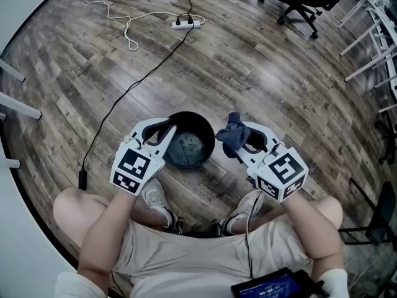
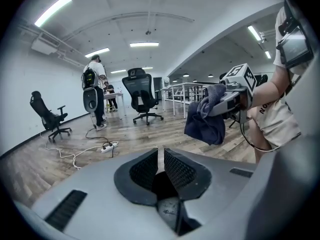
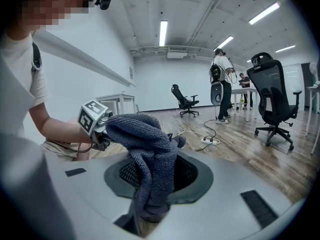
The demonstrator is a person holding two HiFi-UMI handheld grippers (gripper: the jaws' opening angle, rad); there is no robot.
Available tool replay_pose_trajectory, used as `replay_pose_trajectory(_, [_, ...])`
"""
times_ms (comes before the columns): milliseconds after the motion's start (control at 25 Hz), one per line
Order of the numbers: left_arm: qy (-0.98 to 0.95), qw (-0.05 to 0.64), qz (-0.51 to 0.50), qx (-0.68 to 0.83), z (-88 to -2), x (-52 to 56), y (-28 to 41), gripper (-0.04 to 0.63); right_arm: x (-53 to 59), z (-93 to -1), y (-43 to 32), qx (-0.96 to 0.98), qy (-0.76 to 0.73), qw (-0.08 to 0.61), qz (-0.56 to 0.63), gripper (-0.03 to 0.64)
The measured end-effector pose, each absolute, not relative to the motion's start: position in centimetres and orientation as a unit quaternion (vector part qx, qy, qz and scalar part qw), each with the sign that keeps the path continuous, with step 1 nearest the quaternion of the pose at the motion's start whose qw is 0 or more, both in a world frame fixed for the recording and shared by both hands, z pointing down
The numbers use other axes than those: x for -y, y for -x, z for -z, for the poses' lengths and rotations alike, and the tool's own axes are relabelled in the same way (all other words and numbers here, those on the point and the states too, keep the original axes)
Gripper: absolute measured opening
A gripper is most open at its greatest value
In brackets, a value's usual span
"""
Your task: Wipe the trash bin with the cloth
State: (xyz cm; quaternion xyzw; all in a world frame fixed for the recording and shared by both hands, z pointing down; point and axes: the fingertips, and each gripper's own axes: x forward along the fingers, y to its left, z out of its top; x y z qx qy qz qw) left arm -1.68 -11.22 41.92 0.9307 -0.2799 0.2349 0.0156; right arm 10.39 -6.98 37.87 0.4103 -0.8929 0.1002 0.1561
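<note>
Head view: I have the black trash bin [image 1: 200, 119] standing on the wood floor [image 1: 267, 73] between the seated person's feet. The left gripper [image 1: 166, 131] meets its rim at about 9 o'clock, one jaw inside and one outside. The right gripper [image 1: 240, 140] hangs just off the bin's 3 o'clock side, clamped on a bunched dark blue cloth [image 1: 231, 135] that is clear of the bin. A power strip [image 1: 186, 23] lies well away at 12 o'clock.

Left gripper view: my jaws are drawn in on a thin pale strip, which I take for the bin's wall. The cloth [image 2: 206, 118] dangles from the other gripper at 2 o'clock.

Right gripper view: the cloth [image 3: 150, 154] fills the jaws, pinched low and folding over the top. The left gripper's marker cube [image 3: 94, 118] shows at 9 o'clock.
</note>
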Motion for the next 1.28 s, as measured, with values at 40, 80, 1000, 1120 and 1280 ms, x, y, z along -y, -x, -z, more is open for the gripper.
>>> replay_pose_trajectory(40, [-0.930,0.018,-0.233,0.283,-41.8,11.3,1.7,0.046,6.9,-38.0,-10.4,0.893,-0.410,0.158,-0.101,0.107])
replay_pose_trajectory(80, [-0.930,0.022,-0.231,0.286,-41.8,11.2,1.7,0.040,6.8,-38.1,-10.5,0.892,-0.411,0.160,-0.101,0.107])
replay_pose_trajectory(1000, [-0.929,0.061,-0.221,0.289,-42.0,11.2,1.5,0.038,7.2,-39.9,-10.9,0.886,-0.413,0.171,-0.123,0.106])
replay_pose_trajectory(1120, [-0.931,0.051,-0.221,0.284,-41.8,11.2,1.2,0.038,7.4,-40.1,-10.9,0.885,-0.412,0.170,-0.134,0.106])
replay_pose_trajectory(1280, [-0.933,0.051,-0.227,0.275,-42.2,10.7,1.2,0.038,6.6,-40.6,-10.5,0.884,-0.404,0.145,-0.186,0.107])
